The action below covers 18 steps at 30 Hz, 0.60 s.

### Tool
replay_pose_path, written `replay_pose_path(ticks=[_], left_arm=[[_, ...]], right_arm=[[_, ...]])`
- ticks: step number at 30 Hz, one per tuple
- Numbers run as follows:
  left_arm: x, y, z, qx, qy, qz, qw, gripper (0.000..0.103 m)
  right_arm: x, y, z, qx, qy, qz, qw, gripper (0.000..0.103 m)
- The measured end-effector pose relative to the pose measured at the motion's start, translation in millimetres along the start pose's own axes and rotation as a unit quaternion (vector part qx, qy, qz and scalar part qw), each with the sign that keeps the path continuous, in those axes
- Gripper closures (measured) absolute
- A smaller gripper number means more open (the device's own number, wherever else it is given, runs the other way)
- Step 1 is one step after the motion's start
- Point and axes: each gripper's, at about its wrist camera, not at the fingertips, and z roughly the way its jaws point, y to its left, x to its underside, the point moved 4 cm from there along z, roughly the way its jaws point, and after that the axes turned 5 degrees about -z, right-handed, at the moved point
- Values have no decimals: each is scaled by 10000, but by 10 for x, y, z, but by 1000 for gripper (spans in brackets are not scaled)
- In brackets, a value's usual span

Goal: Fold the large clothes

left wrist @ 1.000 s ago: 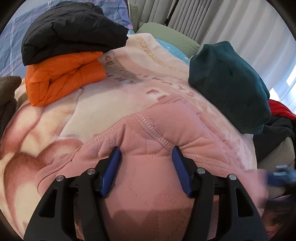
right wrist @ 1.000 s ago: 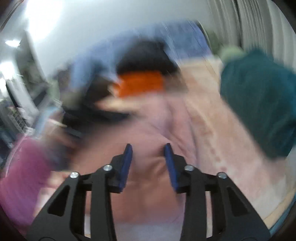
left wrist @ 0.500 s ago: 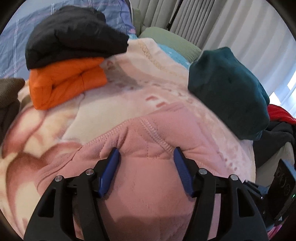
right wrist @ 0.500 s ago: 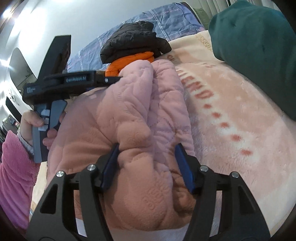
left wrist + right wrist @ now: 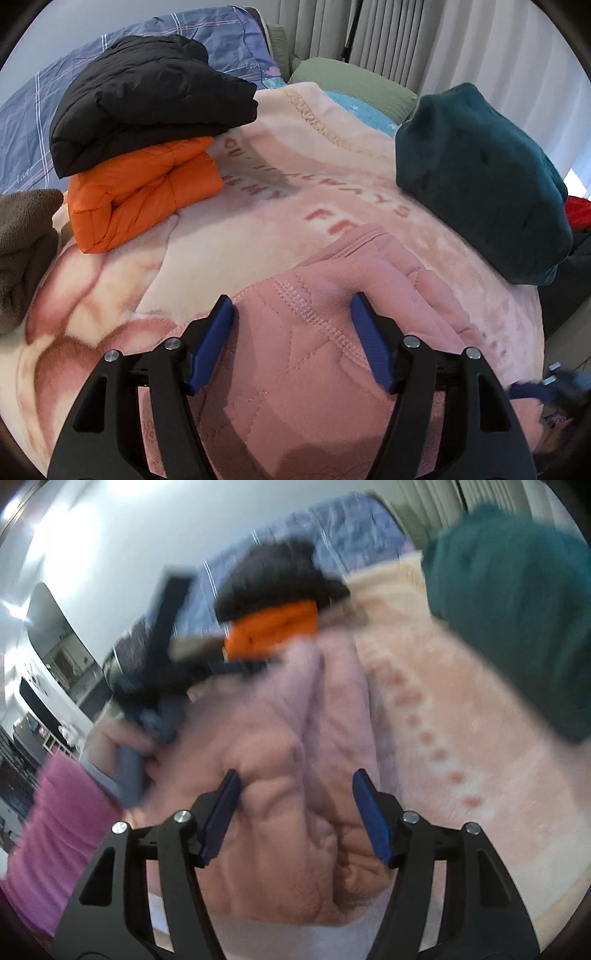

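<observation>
On the bed, over a pale pink plush blanket with printed lettering point(image 5: 280, 206), lies a pink quilted fleece garment point(image 5: 306, 354), bunched toward the near edge. Left tool point(image 5: 291, 321) points down at its stitched hem; the blue pads sit either side of a hump of the fabric and the jaws are opening, the pads apart and not pinching it. Right tool point(image 5: 295, 797) stands over the other end of the same garment, its pads spread with folds of fleece between them; the view is blurred and no squeeze shows. Toward the far left corner a folded black puffer jacket point(image 5: 147, 96) rests on a folded orange puffer jacket point(image 5: 140, 199). Along the right edge sits a dark teal fleece bundle point(image 5: 480, 177).
</observation>
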Motion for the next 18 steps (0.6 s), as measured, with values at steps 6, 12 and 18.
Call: replay_pose_path(ticks=[6,12,18], left_arm=[[-57,-70,46,-16,161,70,9998,35],[-52,-110,221,19,366,58,9993,34],[-40,-113,304,-67,413,94,9991,30]], right_arm=[[-318,340,86,-257,-181,-747,9967,67],[9,-22,614,-87,248,-389,9989,70],[50,15,607,86,115,-484,9987,70]])
